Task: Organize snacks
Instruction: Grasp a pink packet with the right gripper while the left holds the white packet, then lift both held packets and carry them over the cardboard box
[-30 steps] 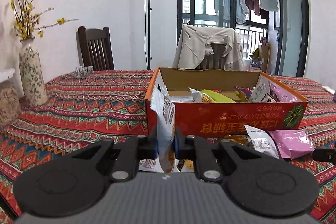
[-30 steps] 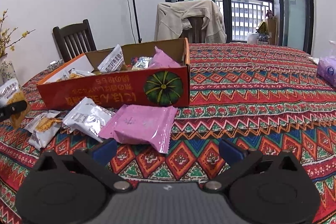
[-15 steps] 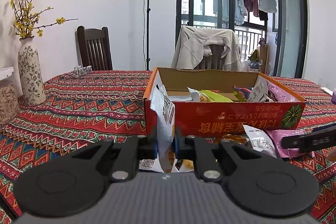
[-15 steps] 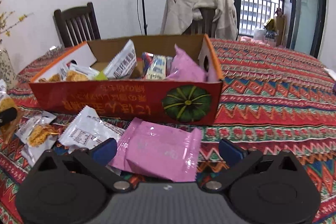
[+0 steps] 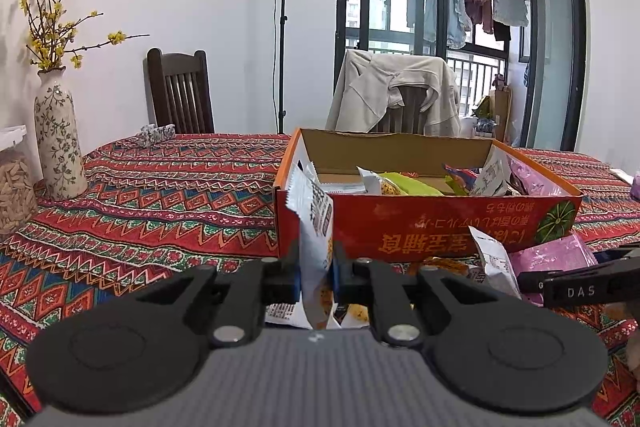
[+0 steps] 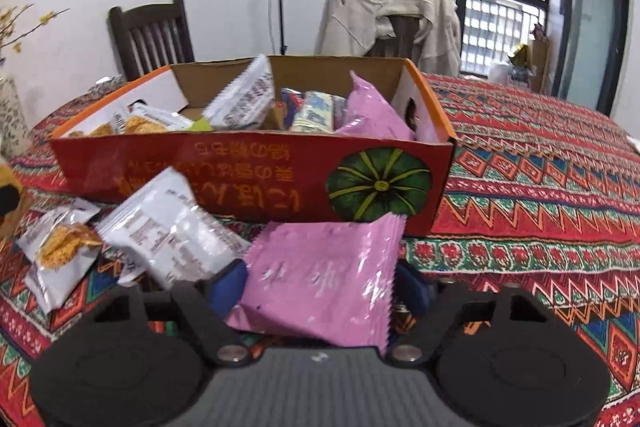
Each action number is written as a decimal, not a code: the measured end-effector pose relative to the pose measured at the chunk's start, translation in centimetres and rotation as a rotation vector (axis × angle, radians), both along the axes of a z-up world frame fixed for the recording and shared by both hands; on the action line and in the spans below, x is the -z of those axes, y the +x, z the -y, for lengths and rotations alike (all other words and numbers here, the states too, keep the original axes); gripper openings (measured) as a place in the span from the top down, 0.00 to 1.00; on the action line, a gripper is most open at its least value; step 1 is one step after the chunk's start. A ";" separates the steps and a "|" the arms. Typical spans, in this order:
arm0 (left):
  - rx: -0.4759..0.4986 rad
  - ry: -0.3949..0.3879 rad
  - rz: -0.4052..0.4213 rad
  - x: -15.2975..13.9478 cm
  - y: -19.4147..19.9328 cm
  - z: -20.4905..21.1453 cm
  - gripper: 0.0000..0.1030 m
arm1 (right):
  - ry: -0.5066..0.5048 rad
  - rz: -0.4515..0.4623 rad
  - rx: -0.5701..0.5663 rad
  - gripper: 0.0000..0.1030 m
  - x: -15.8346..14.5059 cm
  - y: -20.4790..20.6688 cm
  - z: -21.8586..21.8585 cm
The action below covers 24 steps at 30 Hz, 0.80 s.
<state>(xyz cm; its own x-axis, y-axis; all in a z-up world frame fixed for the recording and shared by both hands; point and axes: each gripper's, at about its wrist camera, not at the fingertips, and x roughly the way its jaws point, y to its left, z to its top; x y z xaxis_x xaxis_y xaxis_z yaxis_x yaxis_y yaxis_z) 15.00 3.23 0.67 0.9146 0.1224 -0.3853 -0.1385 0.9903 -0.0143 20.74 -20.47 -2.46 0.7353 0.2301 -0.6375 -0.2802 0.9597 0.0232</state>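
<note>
While the left hand-held gripper [image 5: 316, 273] pinches a white snack packet [image 5: 314, 227] upright just in front of the red box [image 6: 256, 183], the right hand-held gripper [image 6: 320, 287] straddles a pink packet [image 6: 320, 279] lying against the box's front wall; whether its pads press the packet I cannot tell. Two silver-white packets [image 6: 172, 231] lie left of the pink one, near the box. More snacks fill the box. A patterned red cloth [image 6: 540, 187] covers the counter; beyond the box stand two chairs, one draped with a beige jacket [image 5: 394, 91], and a flowered vase [image 5: 58, 143] far left.
</note>
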 end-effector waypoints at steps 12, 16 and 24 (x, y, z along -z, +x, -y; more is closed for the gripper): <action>-0.005 -0.004 0.008 -0.1 -0.2 0.0 0.86 | 0.035 0.111 0.014 0.46 -1.4 -2.8 0.6; -0.006 -0.003 0.010 -0.2 -0.2 0.0 0.86 | 0.069 0.158 0.035 0.46 -2.0 -3.6 1.5; -0.013 -0.011 0.038 -0.9 -0.6 0.1 0.86 | 0.120 0.184 0.057 0.46 -2.9 -5.0 3.1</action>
